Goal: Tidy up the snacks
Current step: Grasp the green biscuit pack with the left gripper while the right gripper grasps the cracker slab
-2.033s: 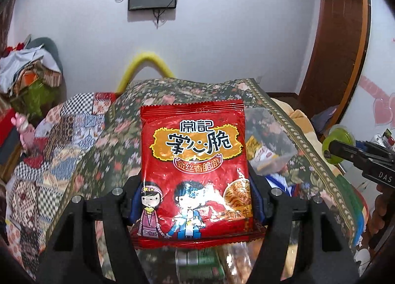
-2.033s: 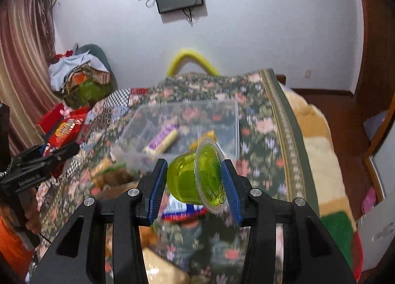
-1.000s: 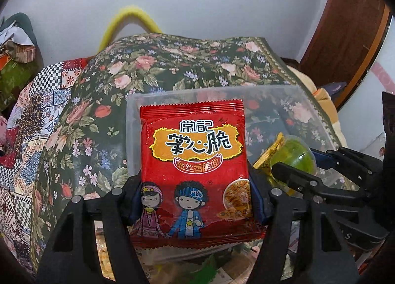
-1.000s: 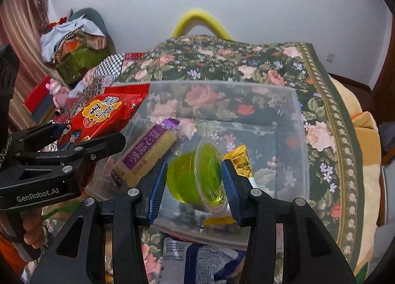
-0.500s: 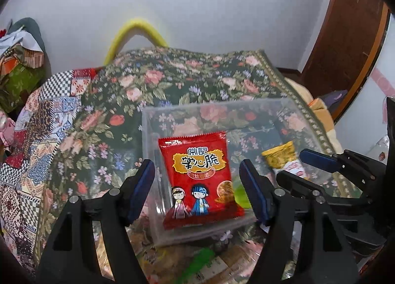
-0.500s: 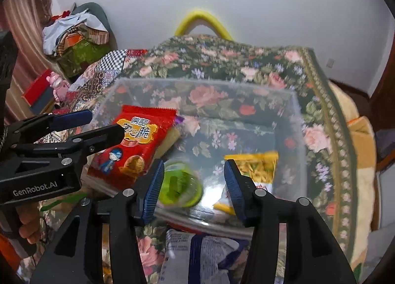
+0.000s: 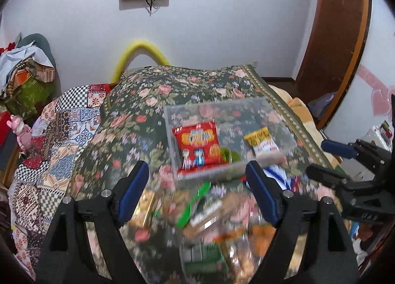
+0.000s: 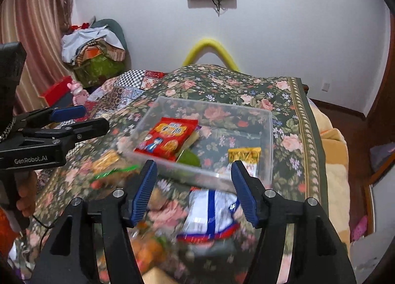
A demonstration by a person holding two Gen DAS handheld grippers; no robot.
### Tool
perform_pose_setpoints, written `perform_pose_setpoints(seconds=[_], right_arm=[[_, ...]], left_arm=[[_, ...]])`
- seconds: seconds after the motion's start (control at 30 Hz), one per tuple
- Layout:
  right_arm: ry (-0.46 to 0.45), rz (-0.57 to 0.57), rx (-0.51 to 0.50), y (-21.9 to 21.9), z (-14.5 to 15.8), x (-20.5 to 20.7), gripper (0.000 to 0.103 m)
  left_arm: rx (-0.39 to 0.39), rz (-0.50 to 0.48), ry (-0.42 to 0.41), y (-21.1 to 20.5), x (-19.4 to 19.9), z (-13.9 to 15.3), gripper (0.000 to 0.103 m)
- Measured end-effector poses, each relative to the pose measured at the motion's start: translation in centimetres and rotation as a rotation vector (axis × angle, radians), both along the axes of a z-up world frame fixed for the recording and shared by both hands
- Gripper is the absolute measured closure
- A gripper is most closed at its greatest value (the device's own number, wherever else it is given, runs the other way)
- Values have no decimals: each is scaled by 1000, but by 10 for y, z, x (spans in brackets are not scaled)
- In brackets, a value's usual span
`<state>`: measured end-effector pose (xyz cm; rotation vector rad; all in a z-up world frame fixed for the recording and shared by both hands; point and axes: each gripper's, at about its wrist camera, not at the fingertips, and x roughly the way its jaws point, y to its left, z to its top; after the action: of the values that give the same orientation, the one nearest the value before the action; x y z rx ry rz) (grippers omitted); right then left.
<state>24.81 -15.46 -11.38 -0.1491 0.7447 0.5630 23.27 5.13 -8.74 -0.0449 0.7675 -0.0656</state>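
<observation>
**Two snacks dropped in the box, both tongs now empty**

A moment ago each tool carried one snack. The left gripper [image 7: 197, 193] was closed on the red noodle packet [image 7: 197, 145], and the right gripper [image 8: 193, 190] was closed on the green jelly cup [image 8: 188, 158]. Now both things lie inside the clear plastic box [image 8: 267, 140] on the flowered bedcover [image 8: 222, 81], and both grippers have pulled back toward the near side of the bed. Their jaws stand wide apart, with nothing between them.

I think this means one round of the task is done: two snacks are put away, and the hands are free to take the next ones.

Inside the box I count four things. There is one red noodle packet, which lies at the left side and leans partly over a pale bar under it [image 8: 193, 137]. There is one green jelly cup, just beside the lower corner of the red packet. There is one yellow-topped packet [image 8: 244, 158] at the right side, apart from the others.

Outside the box, near the front wall, more snacks wait in a loose pile. The pictures are blurred there, so I cannot count them surely. I can make out one white and blue packet [image 8: 211, 212], one thing with a green wrapper [image 7: 192, 205] and some orange and brown packets; the exact number I cannot tell.
</observation>
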Motion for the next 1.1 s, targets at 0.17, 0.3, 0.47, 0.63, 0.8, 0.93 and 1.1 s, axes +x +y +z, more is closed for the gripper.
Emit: perform_pose_setpoints(seconds=[0.17, 0.3, 0.47, 0.63, 0.8, 0.93, 1.1], right_arm=[[1, 16, -17, -7, -9, -35, 35], [34, 25, -39, -9, -26, -56, 33], [86, 16, -56, -13, -49, -74, 24], [155, -5, -82, -13, -78, -80, 20], [160, -9, -112, -6, -94, -89, 19], [120, -4, -170, 0, -97, -92, 16], [123, -10, -169, -6, -99, -87, 15]], left_arm=[[35, -13, 34, 1, -42, -17, 18], [49, -12, 76, 3, -62, -37, 17], [0, 9, 140, 13, -80, -66, 17], [-46, 46, 184, 19, -84, -90, 17], [-72, 43, 236, 15, -76, -116, 17], [-99, 50, 254, 13, -69, -130, 17], [-104, 49, 282, 10, -56, -145, 17]])
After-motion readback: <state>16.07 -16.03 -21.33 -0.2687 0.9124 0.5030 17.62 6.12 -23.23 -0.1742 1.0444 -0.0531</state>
